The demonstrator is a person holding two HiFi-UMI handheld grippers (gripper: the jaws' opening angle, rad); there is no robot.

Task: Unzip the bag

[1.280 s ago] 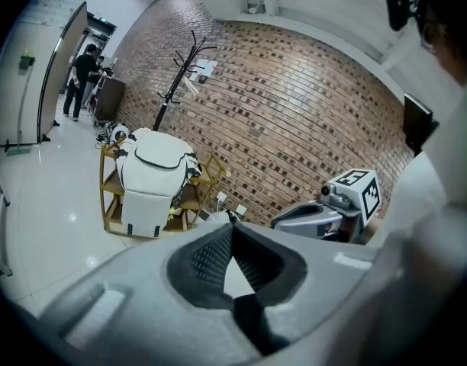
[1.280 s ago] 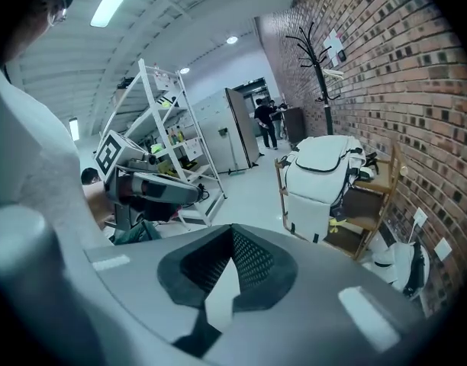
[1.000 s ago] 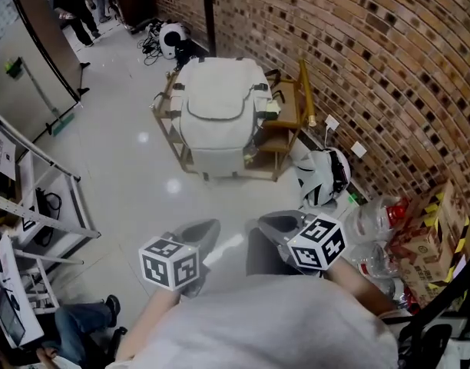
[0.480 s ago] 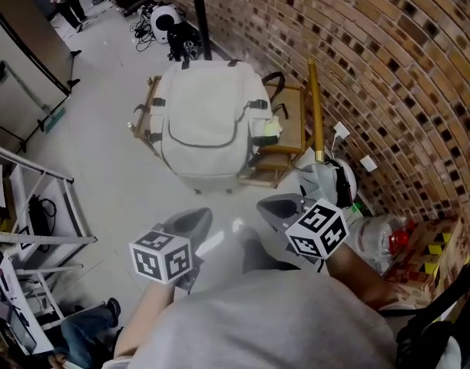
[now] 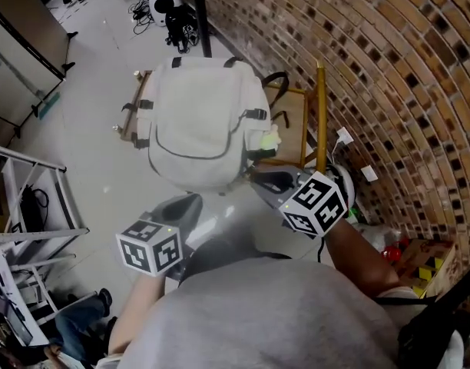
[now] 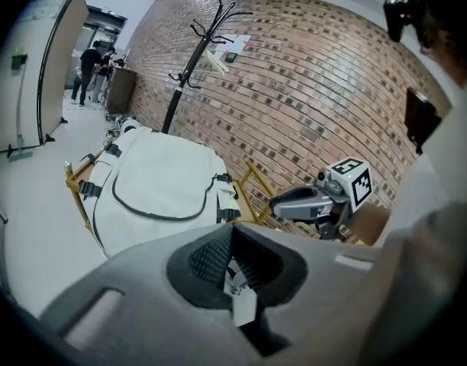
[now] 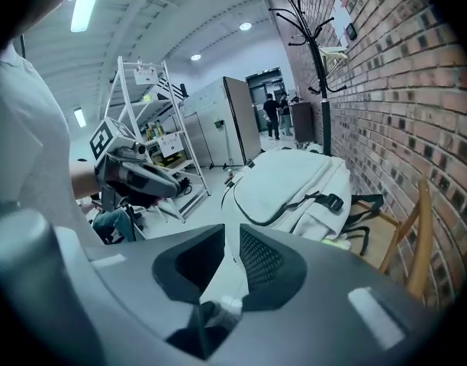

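1. Cream-white bag [image 5: 200,121] lies face-up on a wooden chair [image 5: 292,129] right by the brick wall [image 5: 388,68]. The dark zip line round the front pocket looks closed afaict.
2. Left gripper [image 5: 190,202] hangs in front of the bag's lower edge, not touching it. Jaws are pinched together w/ nothing in them.
3. Right gripper [image 5: 262,179] is near the bag's lower right corner, also apart from it. Its jaws have just been opening, and there's a slim gap btw them now, nothing inside.

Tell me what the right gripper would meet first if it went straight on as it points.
Probably the white fabric backpack, straight beyond the right gripper; nothing shows between, though depth is unclear.
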